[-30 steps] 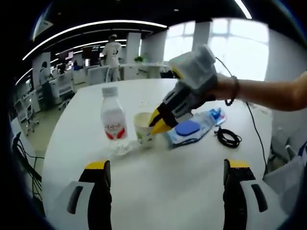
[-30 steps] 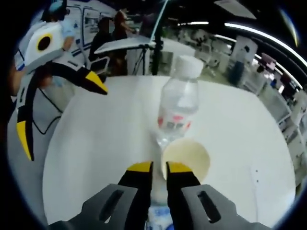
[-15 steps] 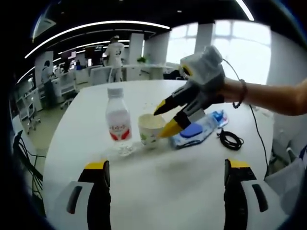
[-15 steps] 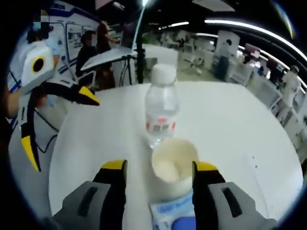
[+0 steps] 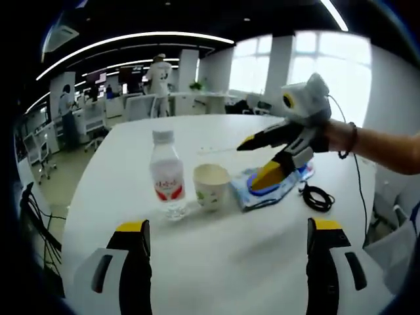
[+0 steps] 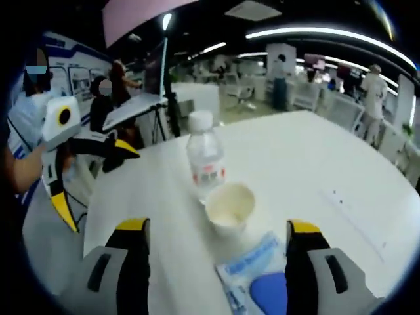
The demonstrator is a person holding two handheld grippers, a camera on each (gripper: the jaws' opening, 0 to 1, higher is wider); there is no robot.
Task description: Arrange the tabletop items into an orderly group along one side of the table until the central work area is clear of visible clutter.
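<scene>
Cup point(image 5: 211, 186) stands on the white table point(image 5: 216, 262), taken as landmark. Bottle point(image 5: 167, 178) upright just beside cup, capped, red label. Wipes pack point(image 5: 269, 188) lies flat just beside cup on the other side; black cable point(image 5: 317, 198) coiled beyond the pack. Right gripper point(image 5: 261, 159) hangs above the pack, jaws spread wide, holding nothing, clear of cup. Left gripper point(image 5: 225, 251) low over the bare table near edge, jaws wide apart, empty, well apart from cup.

bottle point(image 5: 166, 178) beside cup point(image 5: 212, 186), wipes pack point(image 5: 262, 190) beyond
</scene>
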